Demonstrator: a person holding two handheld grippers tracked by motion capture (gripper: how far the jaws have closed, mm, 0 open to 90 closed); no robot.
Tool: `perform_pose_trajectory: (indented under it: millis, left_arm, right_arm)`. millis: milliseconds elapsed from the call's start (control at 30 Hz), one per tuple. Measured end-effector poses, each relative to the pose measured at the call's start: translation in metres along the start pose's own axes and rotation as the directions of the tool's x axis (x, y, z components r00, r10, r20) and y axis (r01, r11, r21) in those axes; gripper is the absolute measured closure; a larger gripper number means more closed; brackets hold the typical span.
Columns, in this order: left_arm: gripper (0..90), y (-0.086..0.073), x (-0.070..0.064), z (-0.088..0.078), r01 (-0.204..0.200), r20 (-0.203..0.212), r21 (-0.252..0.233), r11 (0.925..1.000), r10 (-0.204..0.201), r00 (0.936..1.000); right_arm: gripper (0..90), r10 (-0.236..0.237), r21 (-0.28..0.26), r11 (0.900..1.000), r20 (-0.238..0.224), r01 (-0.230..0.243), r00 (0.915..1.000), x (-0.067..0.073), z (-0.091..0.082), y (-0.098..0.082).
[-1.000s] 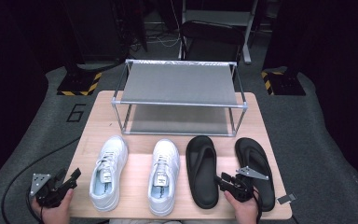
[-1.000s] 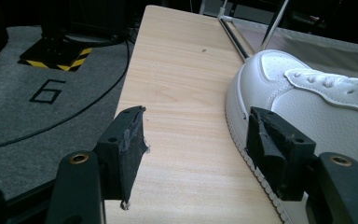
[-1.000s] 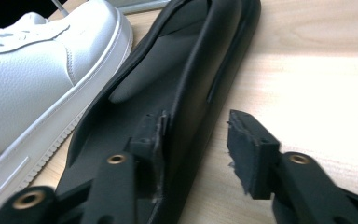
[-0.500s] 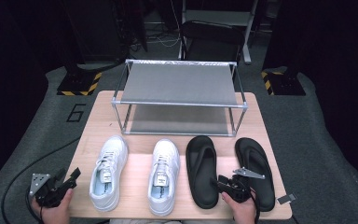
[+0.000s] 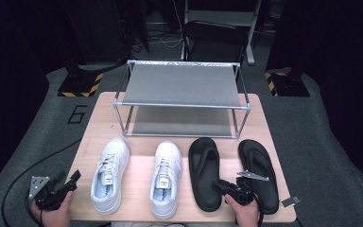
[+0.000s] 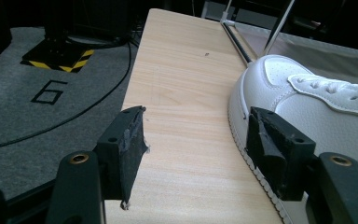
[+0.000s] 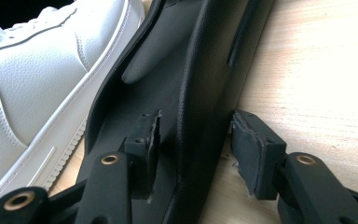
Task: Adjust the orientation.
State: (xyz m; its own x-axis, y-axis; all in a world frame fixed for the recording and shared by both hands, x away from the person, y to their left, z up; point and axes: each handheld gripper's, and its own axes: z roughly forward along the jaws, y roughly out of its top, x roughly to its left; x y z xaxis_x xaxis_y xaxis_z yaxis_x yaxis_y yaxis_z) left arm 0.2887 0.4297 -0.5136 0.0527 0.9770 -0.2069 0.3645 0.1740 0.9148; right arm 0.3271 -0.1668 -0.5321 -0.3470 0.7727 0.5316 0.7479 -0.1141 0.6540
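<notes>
Wooden table (image 5: 137,126) on grey carpet: two-tier rack (image 5: 182,97) at far side; near row, left to right, two white sneakers, two black sandals. Right gripper (image 5: 222,187) straddles the side wall of the left sandal (image 5: 204,172) near its heel, one jaw inside the footbed, one outside; jaws just closing, pads not yet pressing. Left gripper (image 5: 71,179) released, empty, beside the left sneaker (image 5: 108,172).
</notes>
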Motion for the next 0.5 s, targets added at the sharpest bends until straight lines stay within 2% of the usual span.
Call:
perform_pose_trajectory:
  millis: [233,333,500]
  left_arm:
    - [37.4,0.0001,0.0006,-0.0003,0.000,0.000,-0.005,1.0000,0.000,1.0000]
    - [37.4,0.0006,0.0014,-0.0008,-0.002,0.001,0.001,1.0000,0.002,1.0000]
    - [37.3,0.0006,0.0019,-0.0011,-0.001,-0.003,0.000,1.0000,0.001,1.0000]
  right_arm:
    - [56.0,0.026,-0.010,1.000,-0.014,-0.026,0.9996,-0.0026,0.0003,0.0002]
    - [58.2,0.063,-0.001,0.998,-0.025,-0.063,0.9977,-0.0038,-0.0009,0.0002]
    - [61.5,0.095,-0.009,0.995,-0.043,-0.096,0.9945,-0.0080,-0.0013,0.0002]
